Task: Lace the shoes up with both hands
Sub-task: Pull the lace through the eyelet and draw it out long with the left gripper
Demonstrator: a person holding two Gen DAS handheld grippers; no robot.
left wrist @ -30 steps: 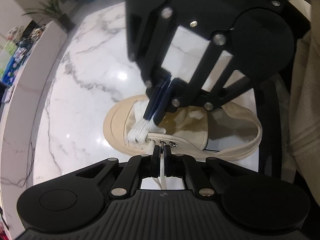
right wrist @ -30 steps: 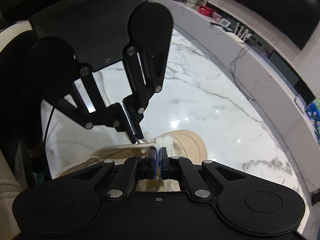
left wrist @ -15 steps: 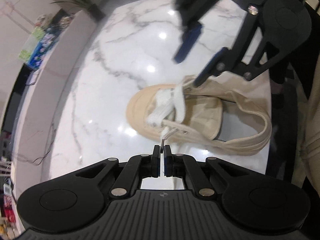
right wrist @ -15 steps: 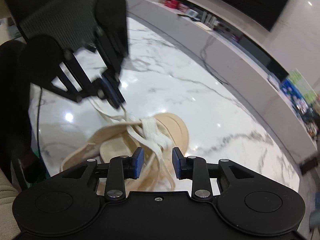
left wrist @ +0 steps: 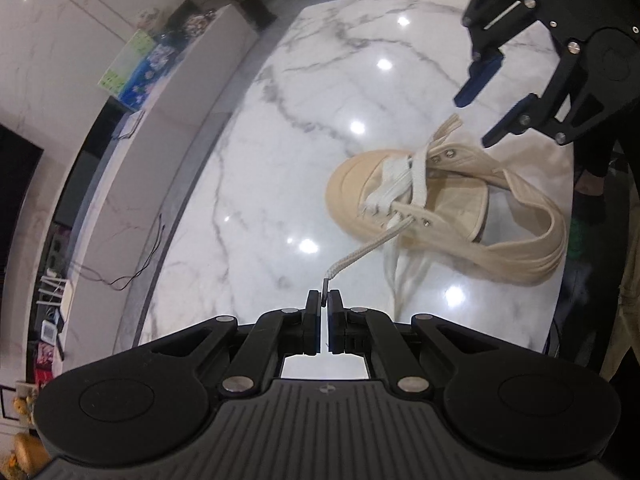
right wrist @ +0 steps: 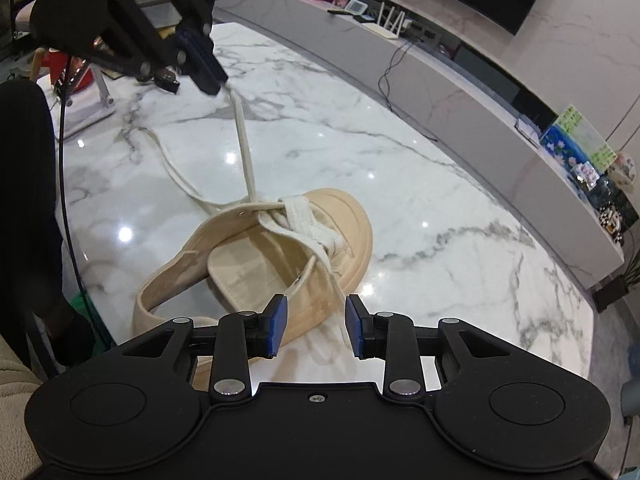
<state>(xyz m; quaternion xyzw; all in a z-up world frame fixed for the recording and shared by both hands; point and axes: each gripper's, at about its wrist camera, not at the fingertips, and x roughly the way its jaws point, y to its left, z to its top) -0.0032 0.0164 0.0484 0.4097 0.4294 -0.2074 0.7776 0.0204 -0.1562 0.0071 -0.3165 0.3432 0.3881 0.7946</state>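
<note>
A cream canvas shoe (left wrist: 436, 200) lies on the white marble table (left wrist: 280, 152), also in the right wrist view (right wrist: 304, 264). My left gripper (left wrist: 324, 300) is shut on the tip of the white lace (left wrist: 360, 254), which runs taut from an eyelet; from the right wrist view it (right wrist: 208, 76) holds the lace (right wrist: 246, 152) up and away from the shoe. My right gripper (right wrist: 312, 320) is open and empty just above the shoe's near side; in the left wrist view it (left wrist: 480, 112) hovers behind the shoe. The other lace end (right wrist: 172, 168) lies loose on the table.
A long low grey cabinet (right wrist: 460, 92) with boxes and a router runs along the table's far side. A white stand (right wrist: 86, 112) and a red object (right wrist: 60, 68) sit at the table's far left. A black cable (right wrist: 72, 216) hangs at the left.
My right gripper let go of the lace, opened and drew back from the shoe. My left gripper pulled its lace end out through the eyelet and away, drawing it taut.
</note>
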